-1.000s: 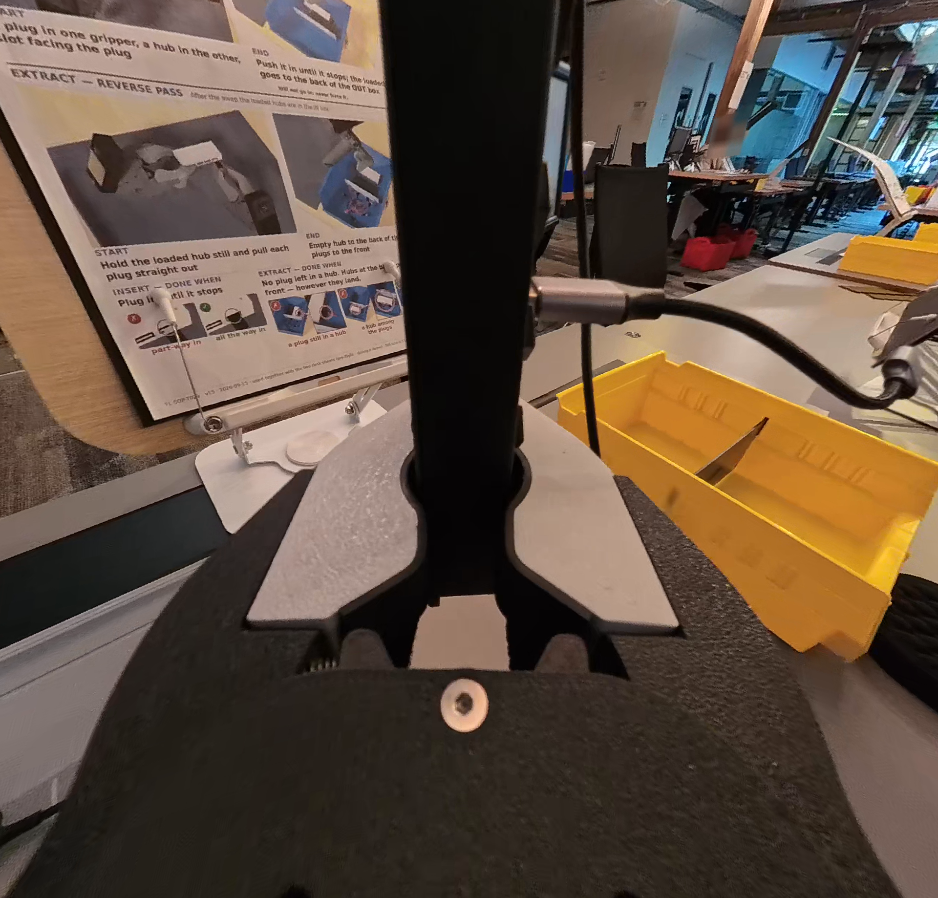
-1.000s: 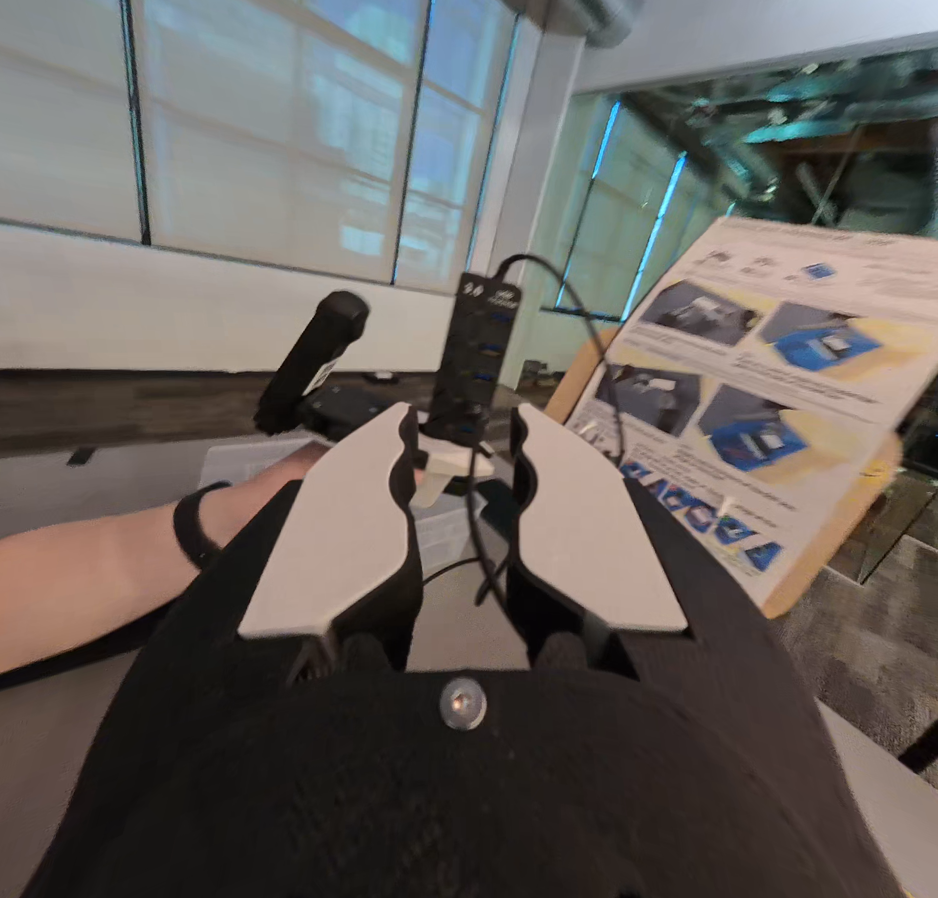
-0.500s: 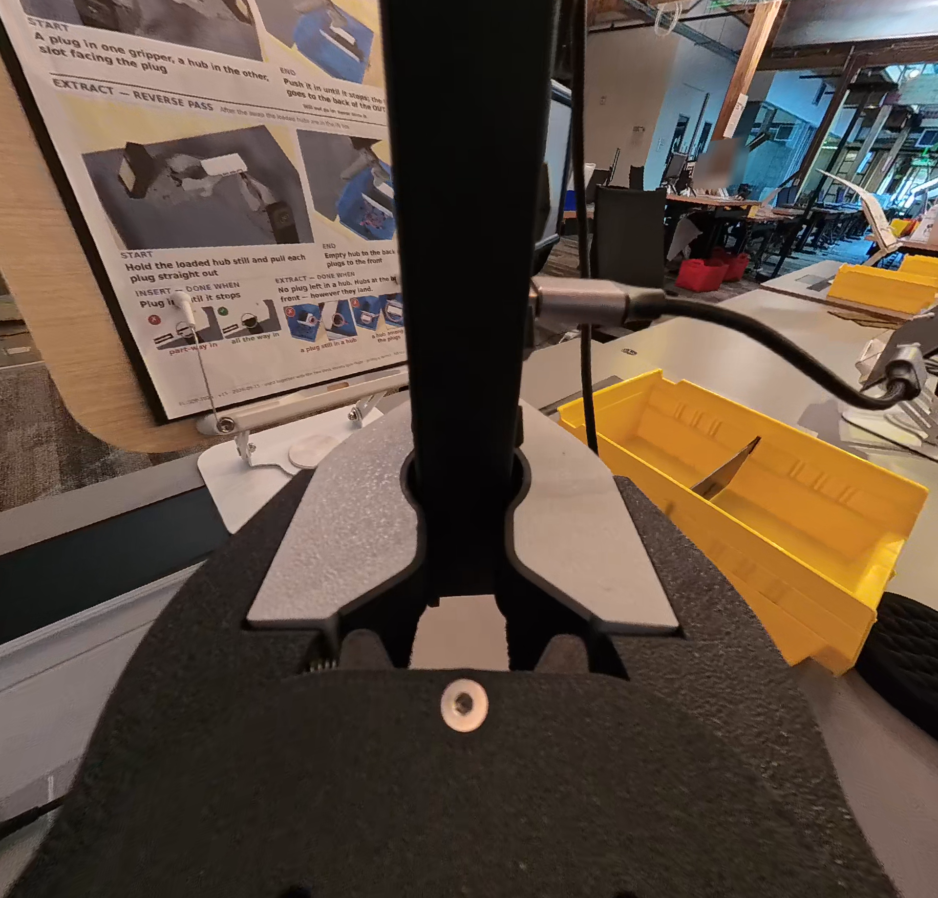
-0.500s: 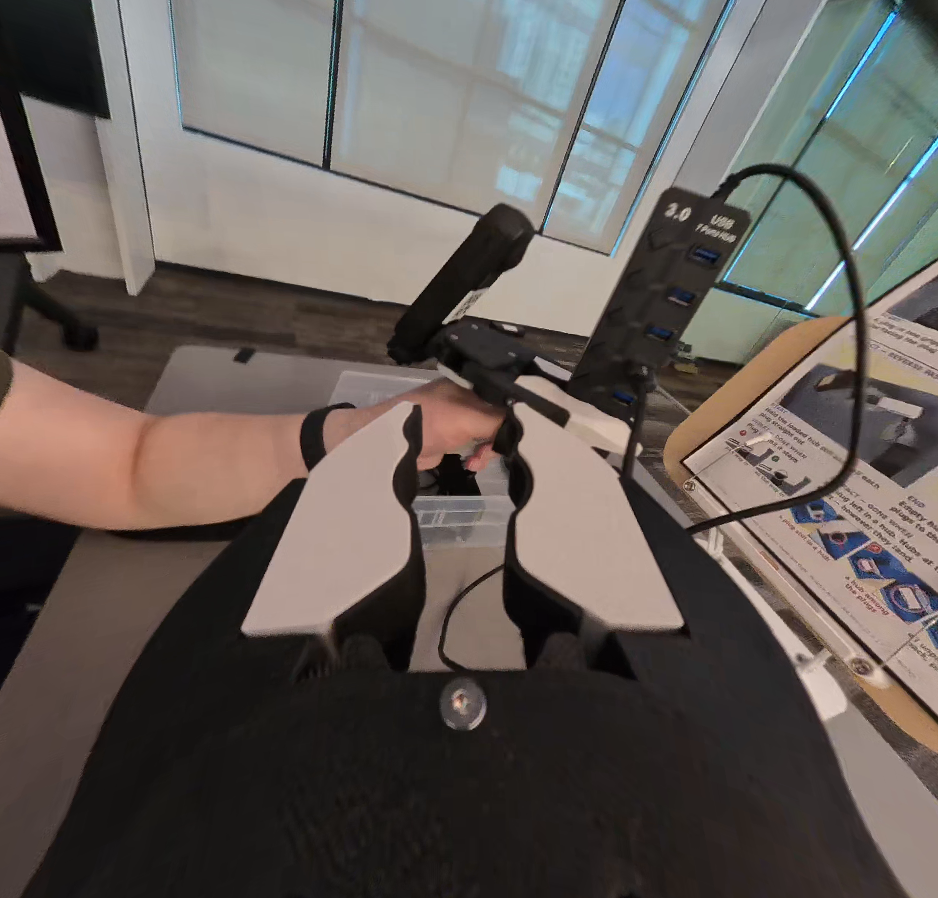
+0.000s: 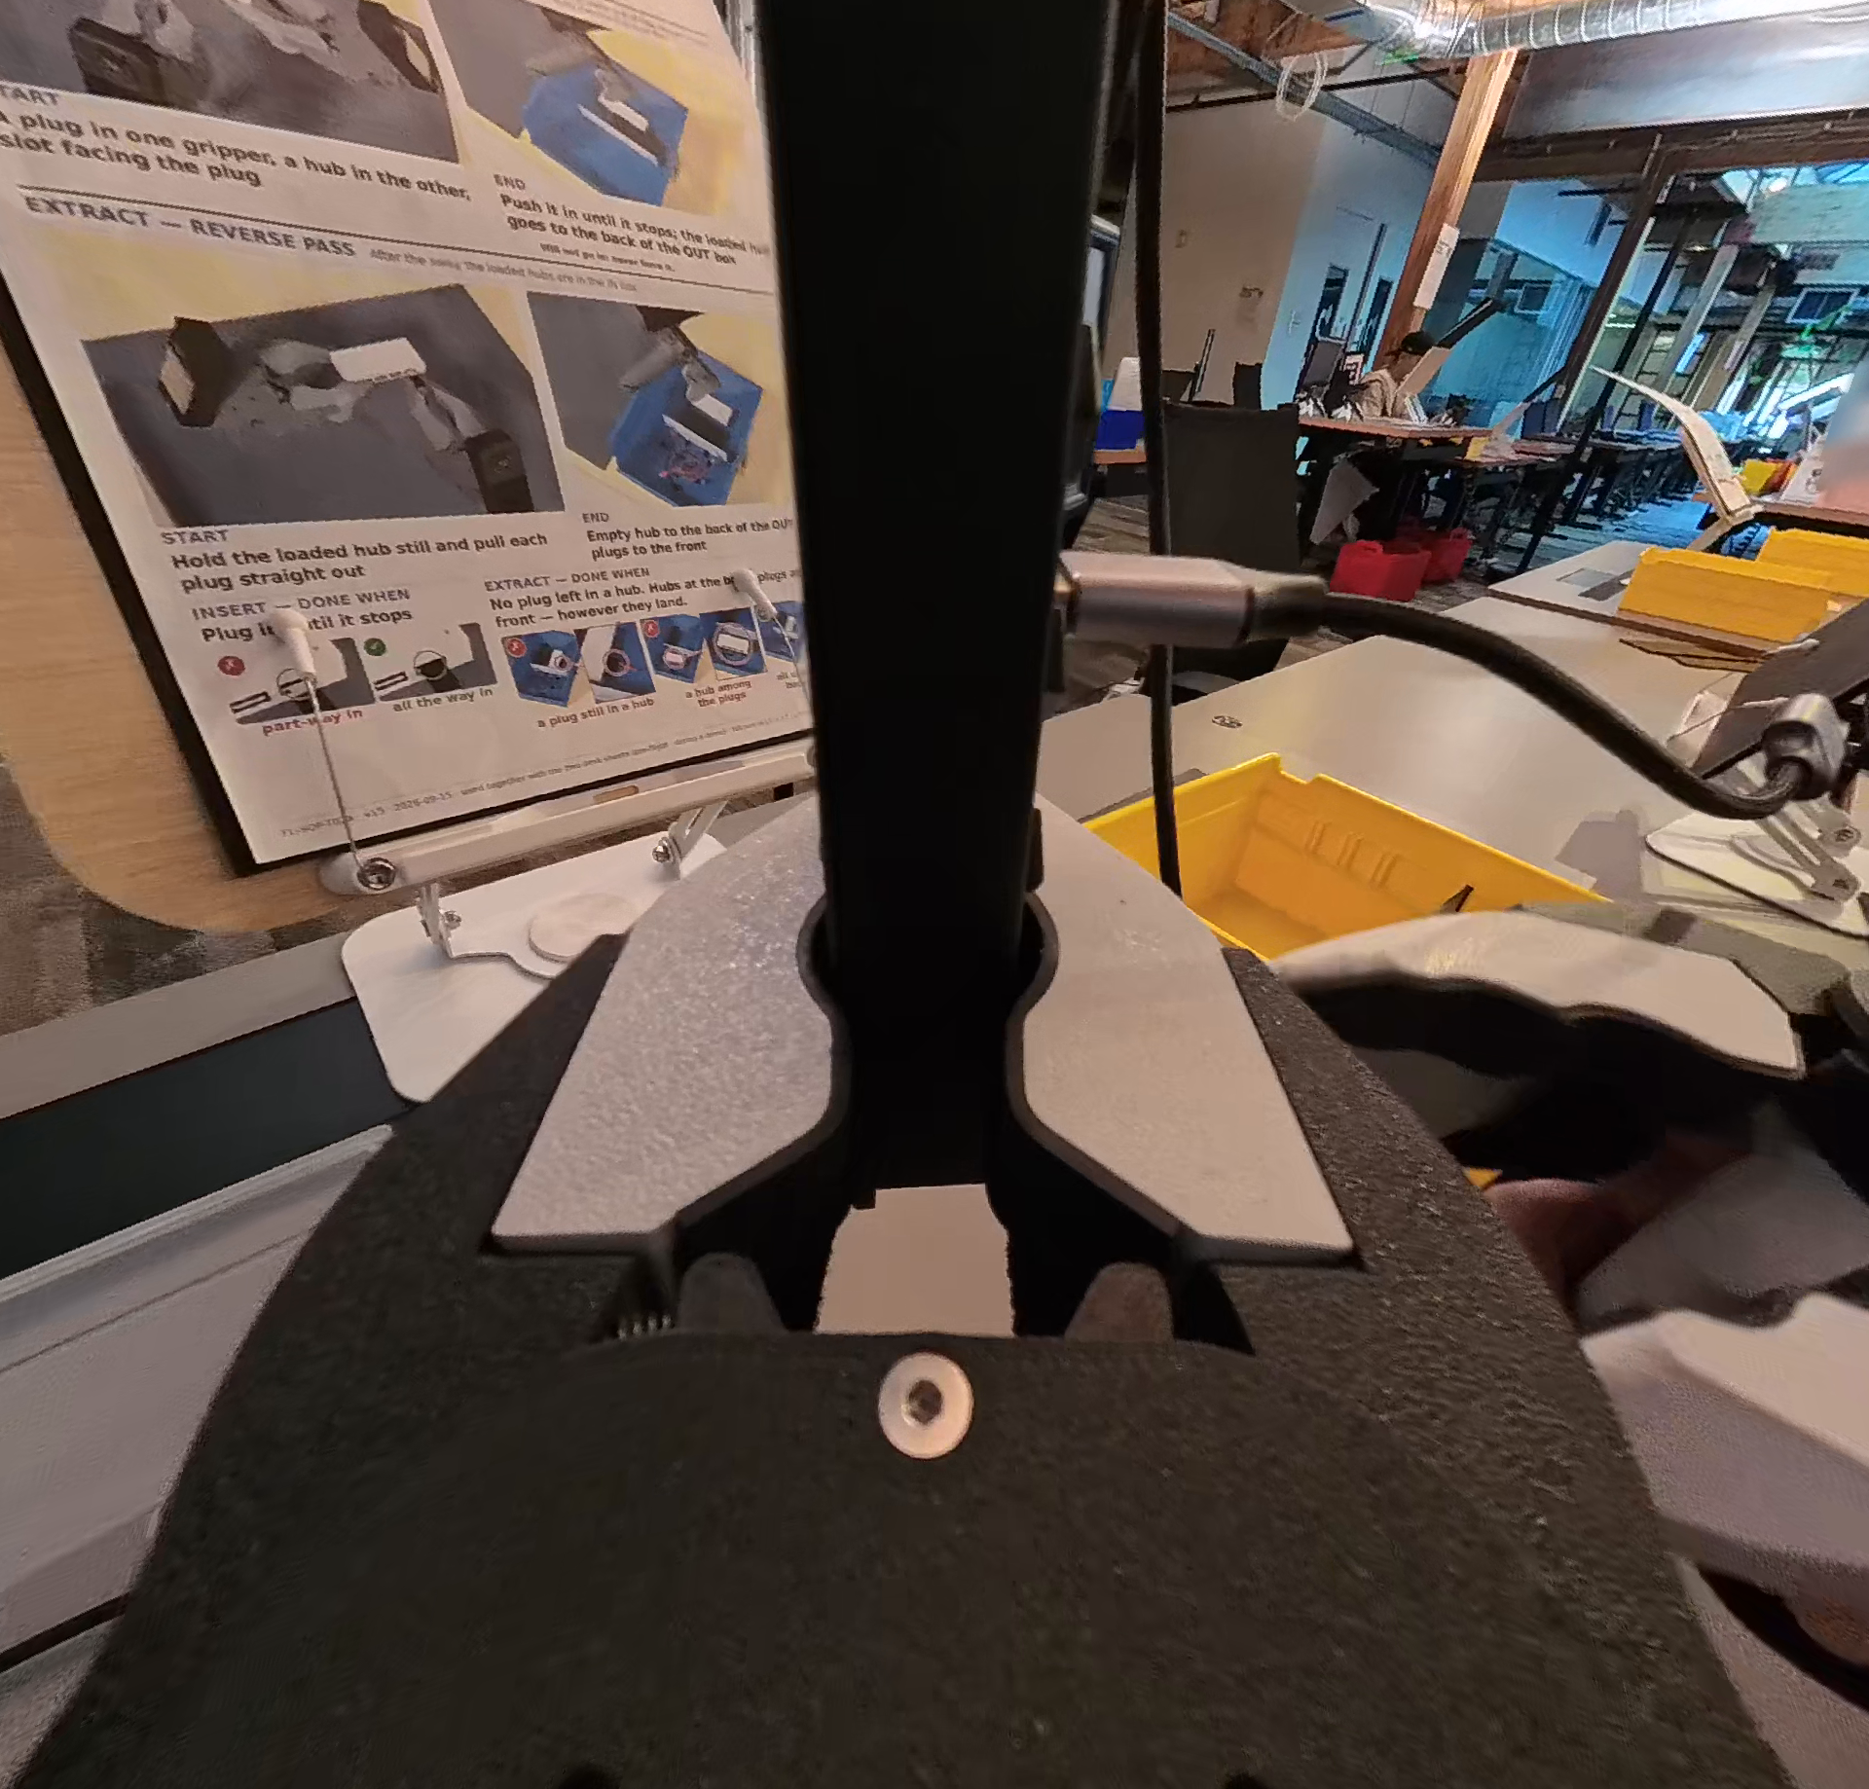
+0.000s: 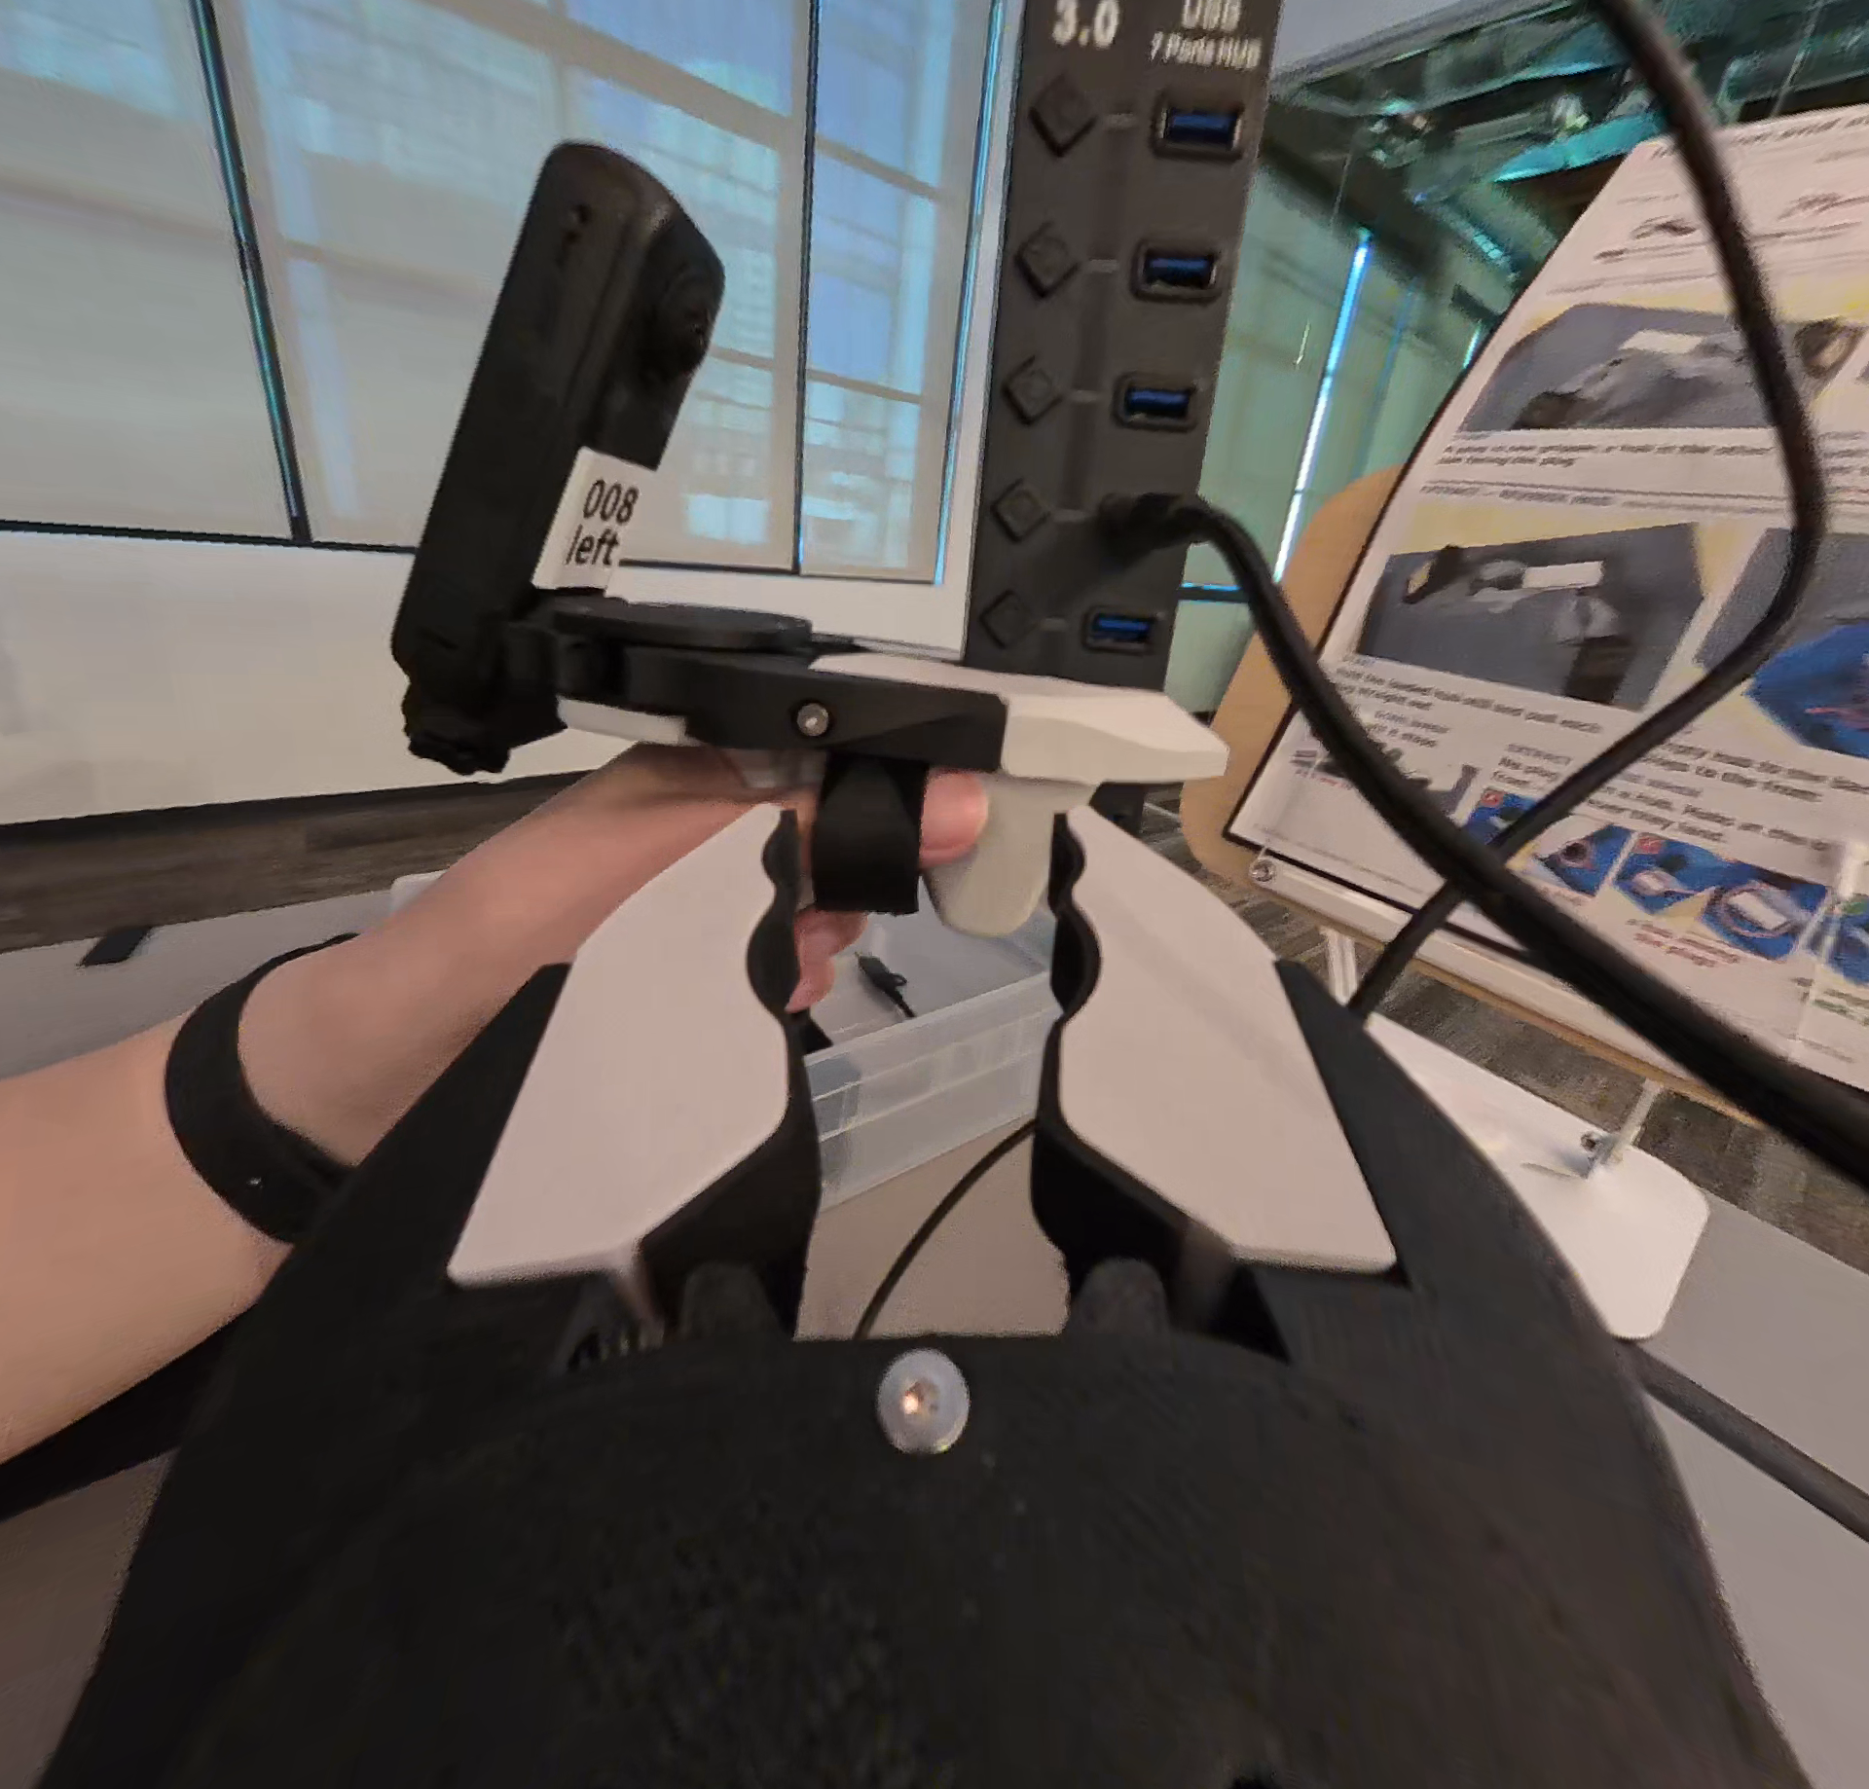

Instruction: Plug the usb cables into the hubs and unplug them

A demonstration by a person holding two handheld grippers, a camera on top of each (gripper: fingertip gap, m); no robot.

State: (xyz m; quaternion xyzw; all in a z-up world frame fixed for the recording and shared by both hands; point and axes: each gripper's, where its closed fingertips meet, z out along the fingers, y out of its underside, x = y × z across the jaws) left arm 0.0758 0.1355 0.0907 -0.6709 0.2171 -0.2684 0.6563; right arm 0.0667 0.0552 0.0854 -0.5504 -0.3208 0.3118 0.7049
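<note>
Standing upright in left tool (image 5: pixel 925 992): hub (image 5: pixel 930 426).

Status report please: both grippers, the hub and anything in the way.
Left gripper shut on hub, held upright. Right gripper open, empty. One plug seated in hub; its cable loops across right gripper's approach.

The hub (image 5: pixel 925 426) is made of smooth, matt black plastic, and a shiny grey metal plug (image 5: pixel 1163 598) is stuck into its side. The left gripper (image 5: pixel 925 1022) is built from rough, grainy black plastic with dull grey pads (image 5: pixel 698 1063). Glossy yellow plastic is seen on the bin (image 5: pixel 1315 861), and printed paper on the poster (image 5: pixel 384 375).
</note>
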